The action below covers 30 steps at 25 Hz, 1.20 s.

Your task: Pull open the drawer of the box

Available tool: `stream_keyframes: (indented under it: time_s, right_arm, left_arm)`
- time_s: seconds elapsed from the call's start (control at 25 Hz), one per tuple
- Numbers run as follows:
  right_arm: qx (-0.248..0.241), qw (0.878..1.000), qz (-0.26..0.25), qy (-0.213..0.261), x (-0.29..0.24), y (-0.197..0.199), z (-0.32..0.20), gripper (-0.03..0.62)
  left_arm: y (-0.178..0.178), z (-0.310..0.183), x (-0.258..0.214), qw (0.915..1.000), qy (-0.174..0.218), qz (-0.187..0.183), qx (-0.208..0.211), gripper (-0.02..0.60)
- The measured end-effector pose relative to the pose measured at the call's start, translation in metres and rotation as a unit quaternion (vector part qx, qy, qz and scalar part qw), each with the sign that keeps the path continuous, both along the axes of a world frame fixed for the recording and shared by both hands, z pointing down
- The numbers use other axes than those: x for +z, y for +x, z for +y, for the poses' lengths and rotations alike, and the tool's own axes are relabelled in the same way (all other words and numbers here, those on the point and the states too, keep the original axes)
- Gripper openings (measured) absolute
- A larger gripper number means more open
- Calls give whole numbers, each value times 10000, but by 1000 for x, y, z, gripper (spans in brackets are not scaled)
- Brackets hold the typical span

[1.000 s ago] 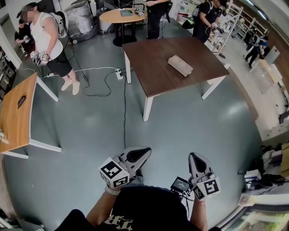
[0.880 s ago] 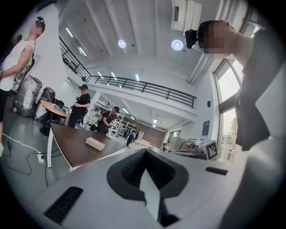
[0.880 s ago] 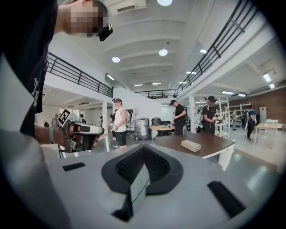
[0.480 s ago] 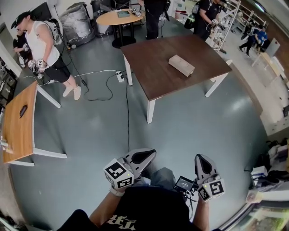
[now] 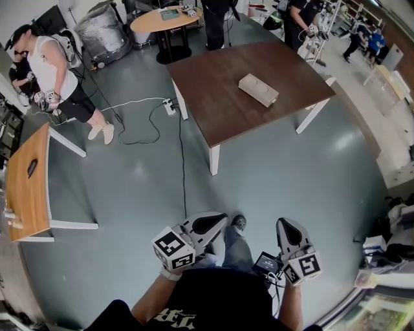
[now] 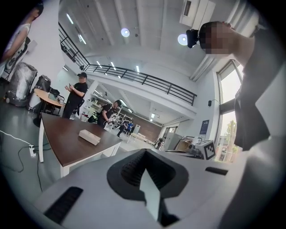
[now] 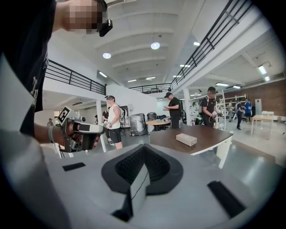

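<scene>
The box (image 5: 259, 90) is a pale beige oblong lying on the dark brown table (image 5: 220, 97), far ahead of me across the grey floor. It also shows small in the left gripper view, box (image 6: 89, 137), and in the right gripper view, box (image 7: 186, 139). Its drawer front is too small to make out. My left gripper (image 5: 208, 223) and right gripper (image 5: 287, 231) are held close to my body, well short of the table. Both are shut with nothing between their jaws, as the left gripper (image 6: 144, 172) and right gripper (image 7: 142, 169) show in their own views.
A light wooden desk (image 5: 29, 178) stands at the left and a round table (image 5: 162, 19) at the back. A person in a white top (image 5: 52, 64) stands at the far left, others behind the brown table. A cable (image 5: 149, 119) and power strip (image 5: 170, 106) lie on the floor.
The view has shifted forward a little, so the table sits slightly nearer and higher in the frame. A shoe now shows between the grippers. Both grippers stay shut near my body.
</scene>
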State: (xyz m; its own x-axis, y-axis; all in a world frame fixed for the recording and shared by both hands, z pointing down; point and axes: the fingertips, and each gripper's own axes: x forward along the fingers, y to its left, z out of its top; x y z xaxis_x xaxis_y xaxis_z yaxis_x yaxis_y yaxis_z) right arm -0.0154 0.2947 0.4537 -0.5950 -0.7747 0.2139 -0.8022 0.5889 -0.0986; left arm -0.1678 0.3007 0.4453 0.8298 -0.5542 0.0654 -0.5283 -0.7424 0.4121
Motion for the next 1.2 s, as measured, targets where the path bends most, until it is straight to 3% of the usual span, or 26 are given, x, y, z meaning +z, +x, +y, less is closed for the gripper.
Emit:
stream_keyframes:
  time_s: [0.44, 0.72, 1.04, 1.2]
  right_arm:
    - [-273, 9994, 159, -110, 3, 11, -77, -15]
    - [-111, 9998, 71, -153, 6, 41, -114, -15]
    - [-201, 9996, -166, -95, 4, 69, -149, -15]
    - [-280, 9994, -50, -176, 13, 88, -162, -15]
  left_arm:
    - [13, -76, -3, 9998, -23, -124, -167, 3]
    - [40, -111, -12, 9997, 51, -196, -133, 3]
    - [77, -141, -15, 9994, 42, -312, -110, 3]
    - [97, -152, -13, 9992, 13, -366, -158, 3]
